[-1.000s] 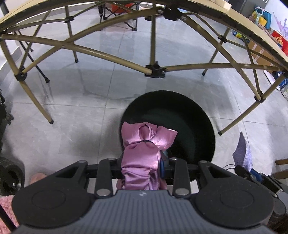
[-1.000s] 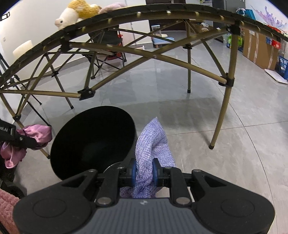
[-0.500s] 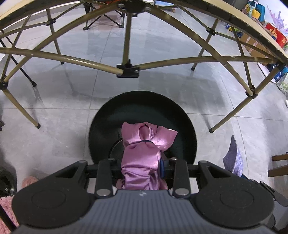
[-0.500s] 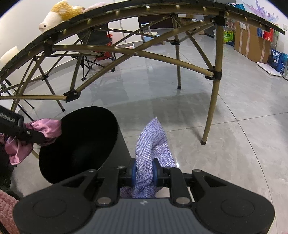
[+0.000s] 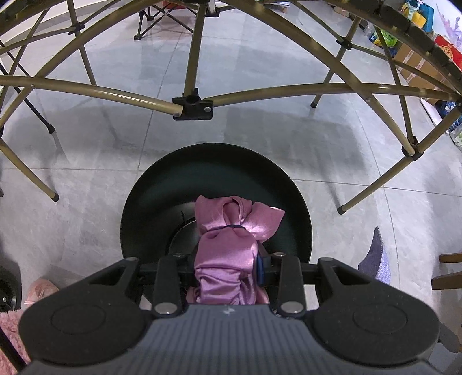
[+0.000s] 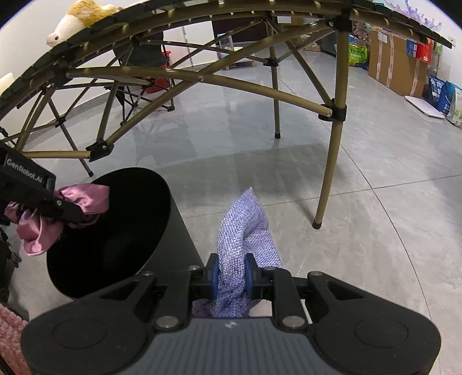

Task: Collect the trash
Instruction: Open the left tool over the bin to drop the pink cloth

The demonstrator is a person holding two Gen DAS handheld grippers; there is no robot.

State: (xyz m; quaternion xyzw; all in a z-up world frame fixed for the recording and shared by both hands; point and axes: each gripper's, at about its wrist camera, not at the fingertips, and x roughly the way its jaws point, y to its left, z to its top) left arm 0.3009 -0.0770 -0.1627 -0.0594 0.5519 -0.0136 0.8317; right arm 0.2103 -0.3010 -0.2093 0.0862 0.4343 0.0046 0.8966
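My left gripper (image 5: 225,266) is shut on a bunched pink satin cloth (image 5: 228,236) and hangs right over the mouth of a round black bin (image 5: 161,196) on the floor. The right wrist view shows the same left gripper (image 6: 62,212) at the bin's (image 6: 121,230) left rim with the pink cloth (image 6: 83,199) sticking out over the opening. My right gripper (image 6: 230,274) is shut on a purple knitted cloth (image 6: 245,228), to the right of the bin and outside it. That purple cloth (image 5: 376,259) peeks in at the right of the left wrist view.
A folding table's bronze legs and cross braces (image 5: 190,103) arch over and behind the bin, with a leg foot (image 6: 316,225) close on the right. A plush toy (image 6: 78,17) lies on the tabletop. Cardboard boxes (image 6: 398,63) and bags line the far right wall. Grey tiled floor lies around.
The left gripper with the pink cloth has moved across until the bin's mouth lies centred beneath it. The right gripper has stayed beside the bin with the purple cloth.
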